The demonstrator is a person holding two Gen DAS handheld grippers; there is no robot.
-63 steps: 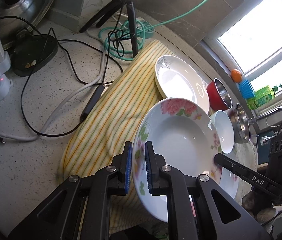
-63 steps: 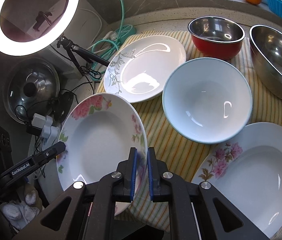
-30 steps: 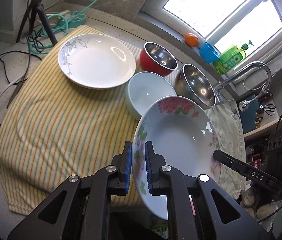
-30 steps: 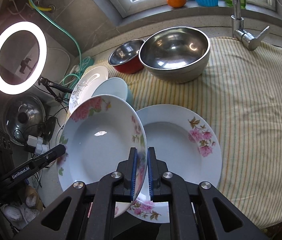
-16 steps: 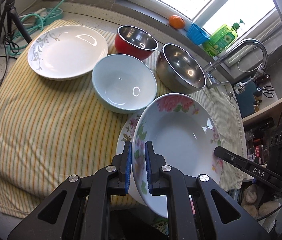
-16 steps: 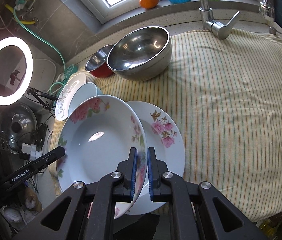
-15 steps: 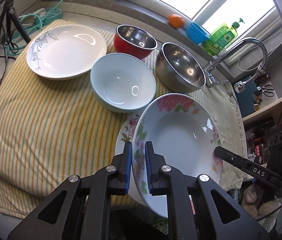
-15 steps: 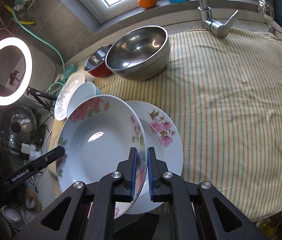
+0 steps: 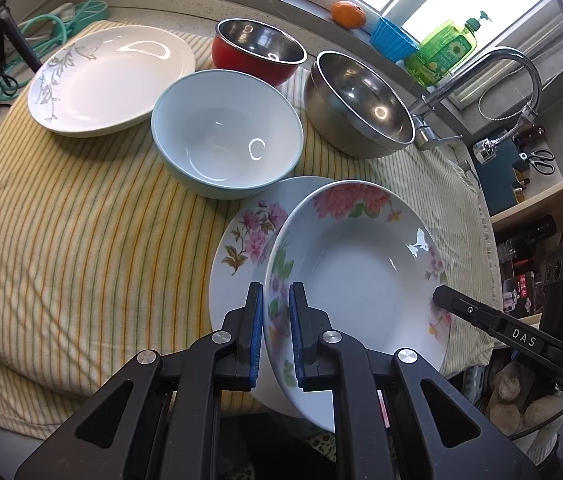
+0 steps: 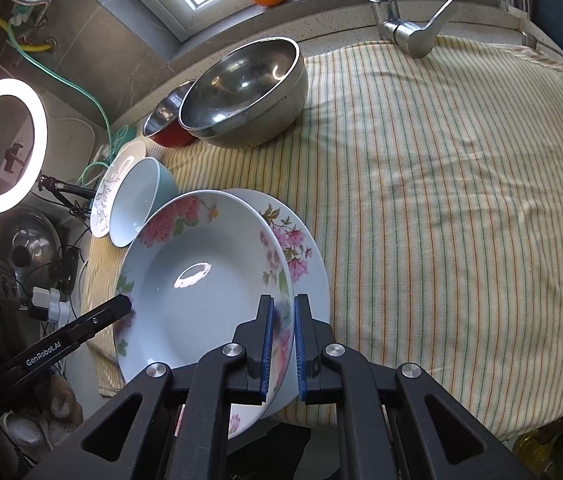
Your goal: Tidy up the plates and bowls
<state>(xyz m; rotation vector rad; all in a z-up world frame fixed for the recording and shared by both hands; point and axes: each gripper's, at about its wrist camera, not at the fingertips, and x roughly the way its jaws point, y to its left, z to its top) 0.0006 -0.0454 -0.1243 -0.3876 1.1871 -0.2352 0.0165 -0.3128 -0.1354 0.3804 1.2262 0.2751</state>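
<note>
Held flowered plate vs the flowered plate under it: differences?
The held plate is gripped at opposite rims by the left gripper and right gripper and tilted; the lower plate lies flat on the striped cloth, mostly covered. Both are white with pink flowers.

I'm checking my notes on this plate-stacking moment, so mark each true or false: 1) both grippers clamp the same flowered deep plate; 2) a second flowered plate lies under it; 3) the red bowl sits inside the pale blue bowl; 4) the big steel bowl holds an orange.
1) True: the left gripper and right gripper clamp opposite rims of the flowered deep plate.
2) True: a second flowered plate lies on the striped cloth beneath.
3) False: the red bowl stands apart behind the pale blue bowl.
4) False: the big steel bowl is empty; the orange sits on the windowsill.
</note>
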